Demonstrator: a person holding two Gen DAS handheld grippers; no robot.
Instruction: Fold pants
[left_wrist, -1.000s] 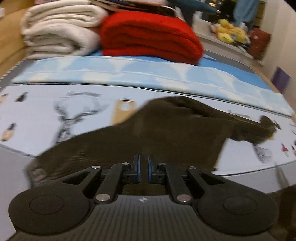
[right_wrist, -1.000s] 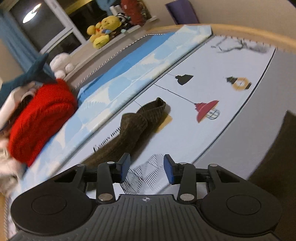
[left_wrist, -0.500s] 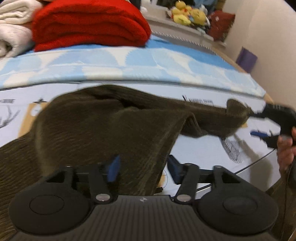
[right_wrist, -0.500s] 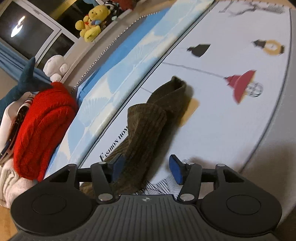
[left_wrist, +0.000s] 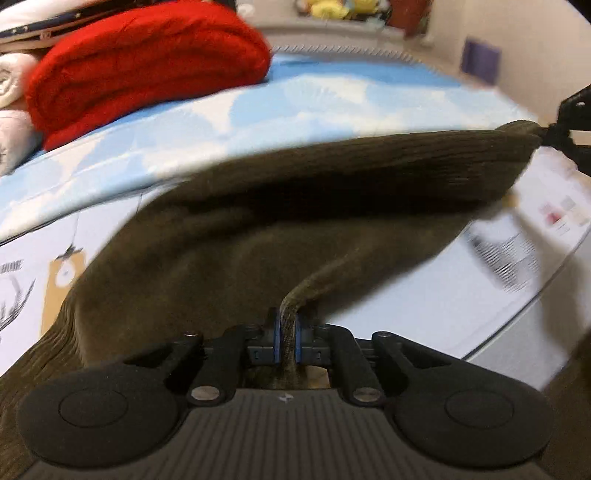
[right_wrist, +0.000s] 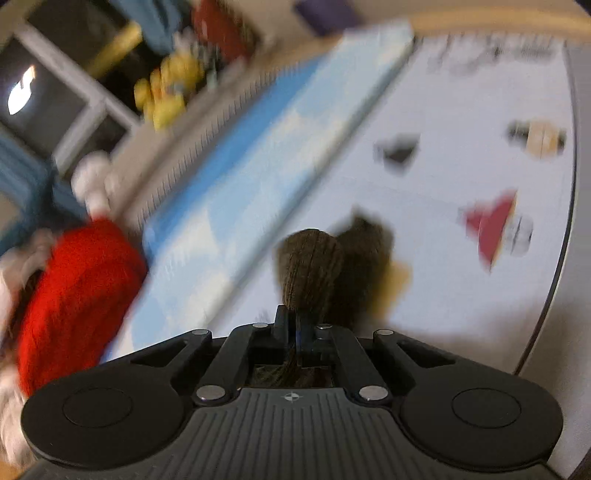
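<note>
- While the pants (left_wrist: 280, 221) are hanging stretched between two claws over the bed (left_wrist: 491, 317), the fold is looking barely begun: both ends are gripped and lifted, but no half is lying on the other yet.
- Closest to me, the left claw (left_wrist: 287, 341) is pinching a ridge of the brown ribbed cloth tight between its blue pads (left_wrist: 276, 341), with almost no gap showing.
- Over at the far end, the right claw (left_wrist: 565, 136) is clamping the narrow tip of the same garment; from its own camera the right claw (right_wrist: 291, 332) is squeezing a bunched roll of cloth, jaws nearly together.
- Part of the pants is trailing on the printed sheet (right_wrist: 461, 258) beyond that roll, so the cloth is only half off the bed.
- Still to come, I judge: bringing one end over to meet the other, laying it flat, smoothing it, and probably folding again.
- Counting what I am seeing: one pair of pants, two claws, one red blanket (left_wrist: 144, 62) folded at the back, at least two white rolled towels (left_wrist: 11, 107) beside it, one blue-and-white cover (left_wrist: 314, 99) under them.
- Yellow soft toys (right_wrist: 166, 96) are sitting on a ledge, too blurred to count.
</note>
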